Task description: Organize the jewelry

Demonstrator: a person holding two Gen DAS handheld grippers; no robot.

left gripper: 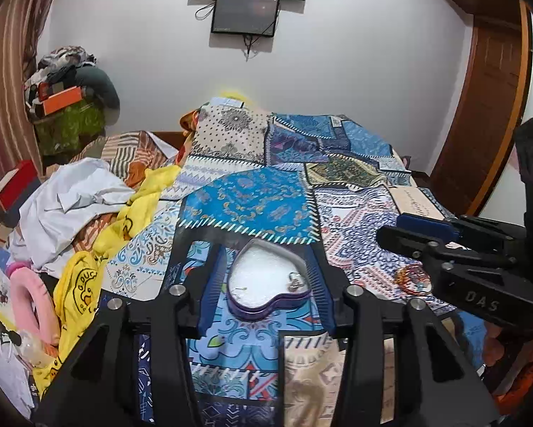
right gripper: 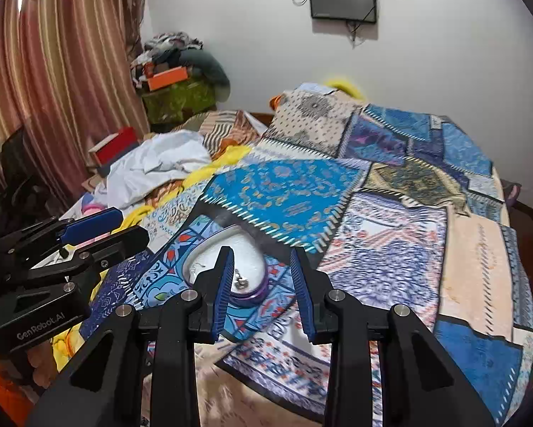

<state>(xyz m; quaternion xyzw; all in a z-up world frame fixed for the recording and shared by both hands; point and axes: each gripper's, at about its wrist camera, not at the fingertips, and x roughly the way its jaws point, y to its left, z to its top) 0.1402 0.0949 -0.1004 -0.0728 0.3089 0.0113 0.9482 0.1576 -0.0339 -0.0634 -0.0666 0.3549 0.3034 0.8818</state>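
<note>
A purple heart-shaped jewelry box [left gripper: 266, 283] with white lining lies open on the patchwork bedspread. A silver earring [left gripper: 294, 282] and a thin small piece [left gripper: 243, 289] lie inside it. My left gripper [left gripper: 264, 284] is open and empty, its fingers standing either side of the box. The box also shows in the right wrist view [right gripper: 246, 267], with the silver earring [right gripper: 241, 282] in it. My right gripper [right gripper: 262, 286] is open and empty, just right of the box. A beaded bracelet [left gripper: 410, 279] lies on the bedspread under the right gripper's body.
Crumpled white cloth [left gripper: 70, 203], yellow cloth [left gripper: 81, 284] and a pink band [left gripper: 28, 299] crowd the bed's left side. A beige box [left gripper: 414, 203] lies at the right. A red box [right gripper: 115, 146] and piled clothes [right gripper: 174, 71] stand by the curtain.
</note>
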